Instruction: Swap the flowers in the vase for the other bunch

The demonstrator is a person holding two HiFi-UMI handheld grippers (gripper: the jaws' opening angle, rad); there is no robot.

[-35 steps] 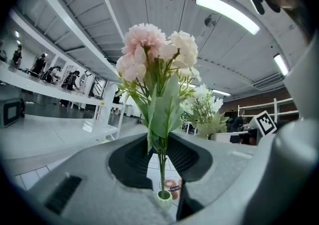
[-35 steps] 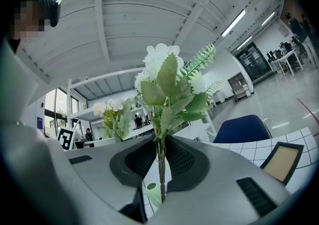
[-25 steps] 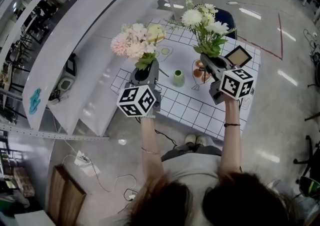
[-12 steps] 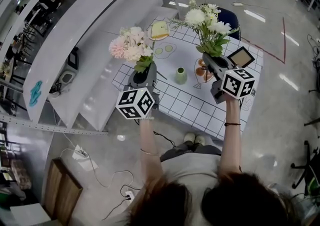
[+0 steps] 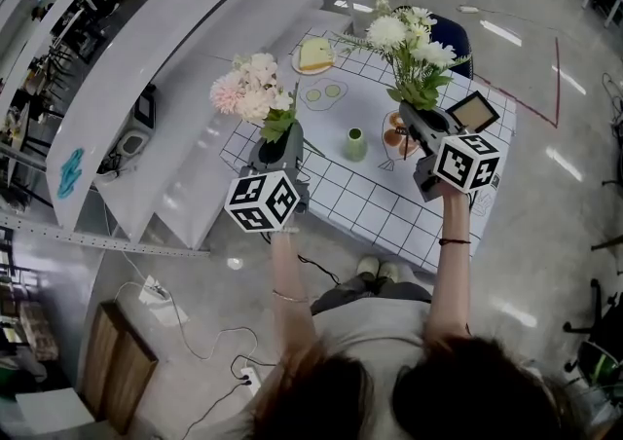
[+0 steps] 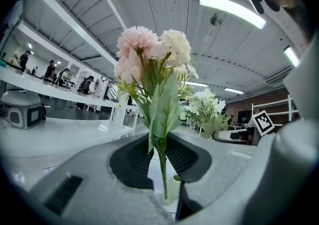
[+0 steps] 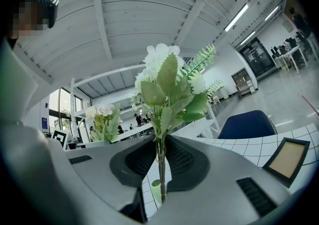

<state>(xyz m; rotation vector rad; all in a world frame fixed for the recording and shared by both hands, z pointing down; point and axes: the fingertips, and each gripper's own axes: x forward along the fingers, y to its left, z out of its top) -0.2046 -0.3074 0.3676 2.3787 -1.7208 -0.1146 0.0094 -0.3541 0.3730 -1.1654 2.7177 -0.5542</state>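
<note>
My left gripper [image 5: 276, 150] holds a bunch of pink and cream flowers [image 5: 251, 88] upright by the stems, above the table's left part. Its jaws are closing on the stems [image 6: 160, 162], which the pads pinch. To the right, my right gripper [image 5: 417, 119] is shut on the stems of a white bunch with green leaves [image 5: 409, 42], also upright. The small green vase [image 5: 354, 144] stands with nothing in it on the table between the two grippers. It shows below the pink stems [image 6: 172, 189] and below the white bunch's stem [image 7: 155, 192].
The table [image 5: 362, 204] has a white cloth with a grid. On it are a plate with a yellow piece [image 5: 314, 55], a brown picture frame [image 5: 474, 110] and an orange-brown dish [image 5: 393, 139]. A blue chair [image 5: 446, 34] stands behind; white shelves [image 5: 165, 58] run along the left.
The pink bunch has shifted a little to the left, so the plate behind it now shows. The right gripper and its white bunch have hardly moved.
</note>
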